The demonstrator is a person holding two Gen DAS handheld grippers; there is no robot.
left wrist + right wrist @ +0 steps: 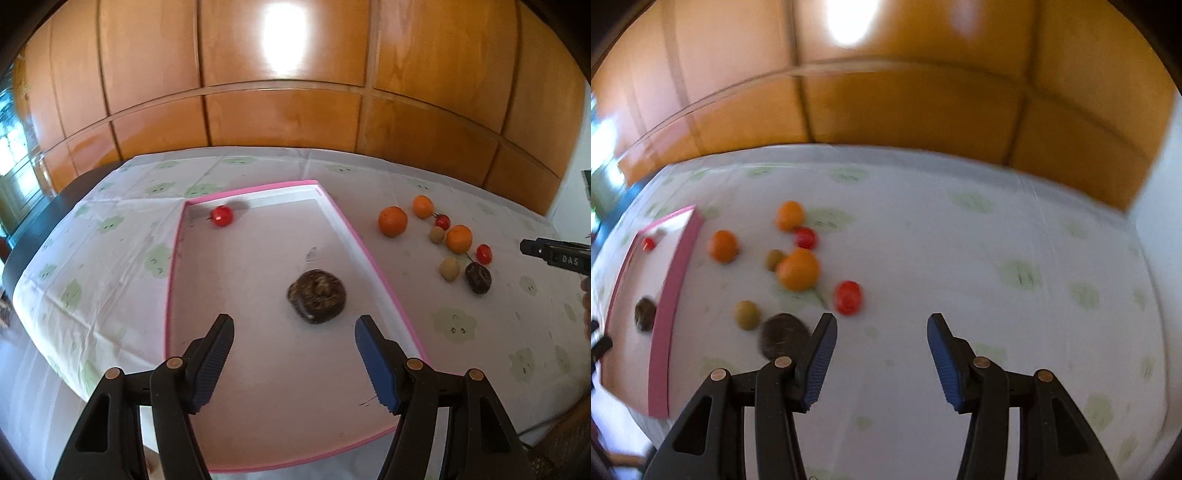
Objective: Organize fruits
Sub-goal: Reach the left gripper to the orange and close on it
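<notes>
Table (110, 258) with cloud-print cloth carries everything, wood-panel wall behind. Pink-rimmed tray (173, 258) lies open side up at centre of the left view, likely the collecting spot, so it sits just beside the loose fruit. Inside it: a dark brown fruit (317, 296) near the middle, a red tomato (222, 216) at 11 o'clock in the far corner. Looks like two sorted, the rest waiting.

Loose pile at 2 o'clock of the tray, on bare cloth: three oranges, e.g. the biggest orange (798, 268), another dark fruit (783, 335), two small tan-green fruits, two more red ones. The nearest red fruit (848, 297) is at 11 o'clock of the right gripper (882, 363).

Left gripper (294, 363) hangs over the tray's near half, tongs apart, nothing between them; dark fruit lies just ahead. Right gripper's tongs apart too, empty, over bare cloth right of the pile, probably lining up the next pick. Right view is blurred.
</notes>
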